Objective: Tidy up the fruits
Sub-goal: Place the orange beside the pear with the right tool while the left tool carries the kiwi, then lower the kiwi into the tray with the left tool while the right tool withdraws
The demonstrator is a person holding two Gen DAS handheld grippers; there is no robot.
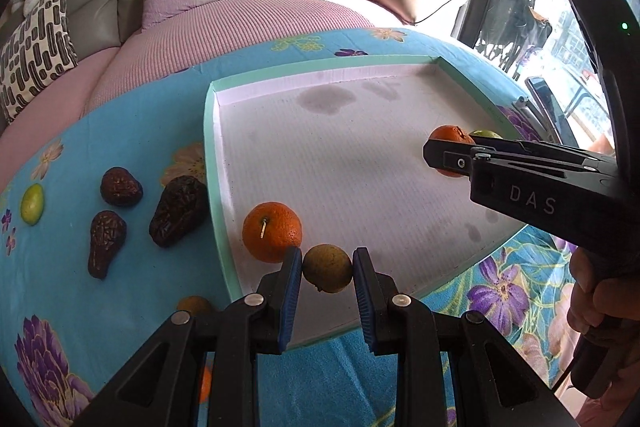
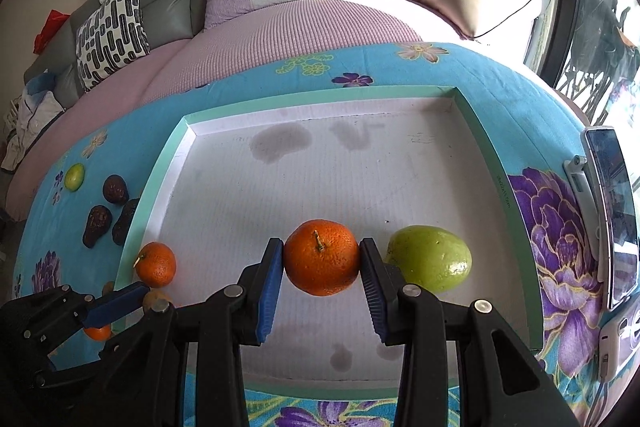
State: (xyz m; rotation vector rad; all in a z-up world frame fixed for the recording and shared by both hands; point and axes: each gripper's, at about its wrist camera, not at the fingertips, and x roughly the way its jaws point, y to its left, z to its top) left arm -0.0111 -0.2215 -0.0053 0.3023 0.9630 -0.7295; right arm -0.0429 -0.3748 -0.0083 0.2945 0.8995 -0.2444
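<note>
My right hand-held gripper (image 2: 322,259) clamped a pebbly round orange (image 2: 322,257) at frame centre over the white ribbed tray (image 2: 400,187); my left hand-held gripper (image 1: 327,269) pinched a dull yellowish-brown fruit (image 1: 327,268) at lower centre.

Clamped between the blue pads of the right claw (image 2: 322,259): a bright orange (image 2: 322,258), stem up, over the white floor of the green-rimmed tray (image 2: 154,183), with a glossy green fruit (image 2: 430,258) just beside it on the right. Pinched in the left claw (image 1: 327,269): a small dull yellow-brown fruit (image 1: 327,268), touching a second orange (image 1: 272,237) at the tray's near-left corner. Outside the tray on the blue flowered cloth (image 1: 120,307): three dark wrinkled avocados (image 1: 178,211) clustered together, a small lime (image 1: 32,204) beyond them.
</note>
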